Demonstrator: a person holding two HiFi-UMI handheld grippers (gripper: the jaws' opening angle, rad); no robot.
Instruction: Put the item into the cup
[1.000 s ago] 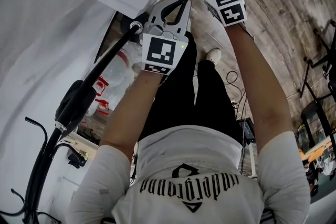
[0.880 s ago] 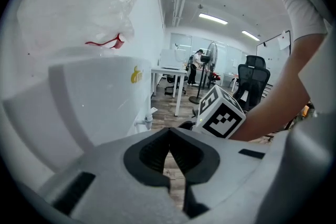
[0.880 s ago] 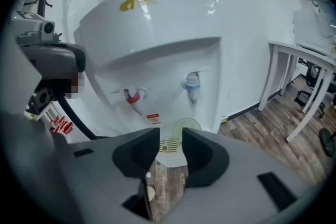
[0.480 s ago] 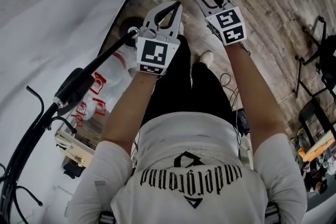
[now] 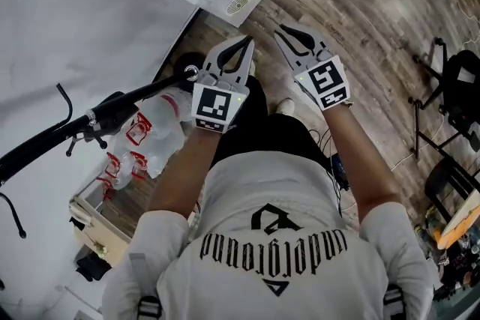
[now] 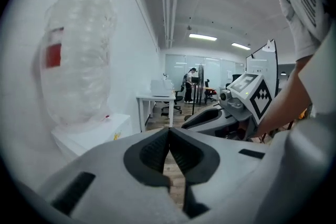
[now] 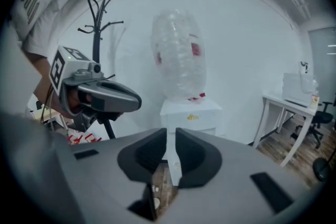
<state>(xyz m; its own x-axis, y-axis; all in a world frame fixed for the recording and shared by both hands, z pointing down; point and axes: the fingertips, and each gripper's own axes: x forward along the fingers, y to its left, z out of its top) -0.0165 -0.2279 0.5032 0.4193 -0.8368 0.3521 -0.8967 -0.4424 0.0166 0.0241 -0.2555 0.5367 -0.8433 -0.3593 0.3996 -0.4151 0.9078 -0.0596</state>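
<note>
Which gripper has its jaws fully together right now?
The left gripper: its jaws meet at the tips. The right gripper has just been closing but shows a narrow gap, with nothing in it.

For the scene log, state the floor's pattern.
The floor is grey-brown wood planks; head view shows it best.

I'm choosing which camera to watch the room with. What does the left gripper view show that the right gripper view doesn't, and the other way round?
Only the left gripper view: a person standing far down the room, and the ceiling lights. Only the right gripper view: a black coat stand against the wall. Both: the clear bag of plastic bottles sitting on the white cabinet.
</note>
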